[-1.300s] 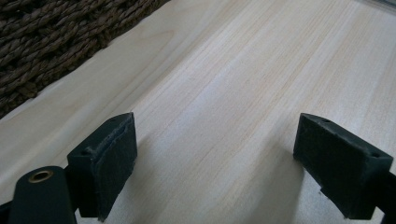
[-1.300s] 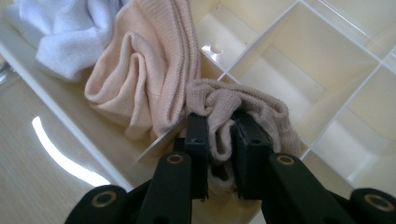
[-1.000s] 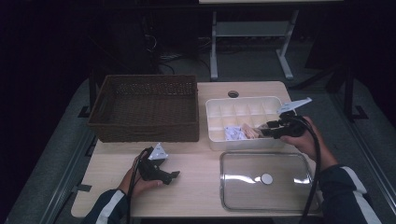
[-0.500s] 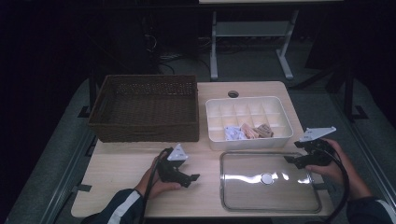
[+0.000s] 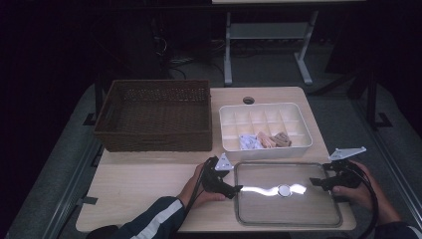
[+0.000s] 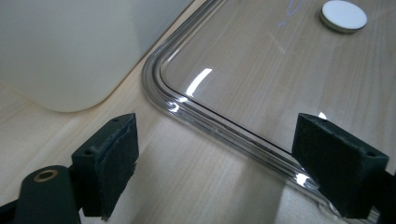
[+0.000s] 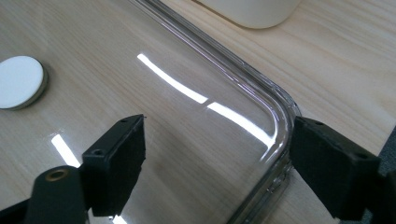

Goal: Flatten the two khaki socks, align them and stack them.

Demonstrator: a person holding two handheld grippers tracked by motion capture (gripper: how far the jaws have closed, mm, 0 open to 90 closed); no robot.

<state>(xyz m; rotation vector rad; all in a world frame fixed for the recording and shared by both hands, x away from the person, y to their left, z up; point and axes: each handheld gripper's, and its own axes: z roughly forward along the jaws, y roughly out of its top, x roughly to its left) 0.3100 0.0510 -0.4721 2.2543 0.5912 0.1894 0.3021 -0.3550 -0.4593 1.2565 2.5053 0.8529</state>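
A clear lid (image 5: 288,199) with a white knob (image 5: 284,189) lies flat on the table's front right. My left gripper (image 5: 234,188) is at its left edge and stands open. In the left gripper view the lid's (image 6: 261,70) rounded corner and rim run between the open jaws of my left gripper (image 6: 219,163), untouched by the pads. My right gripper (image 5: 315,182) is at the lid's right edge. Its jaws have just been opening, and in the right gripper view the lid's (image 7: 154,70) rim passes between the spread jaws of my right gripper (image 7: 217,163), close to the right pad (image 7: 327,163).
A white compartment box (image 5: 298,112) stands just behind the lid, with small cloth-like items (image 5: 266,140) in its front cells. A brown wicker basket (image 5: 154,114) sits at the back left. A cable hole (image 5: 248,100) lies behind the box.
My right gripper has left the white box and come down to the lid's right edge, with its jaws wider. My left gripper has slid right to the lid's left edge.
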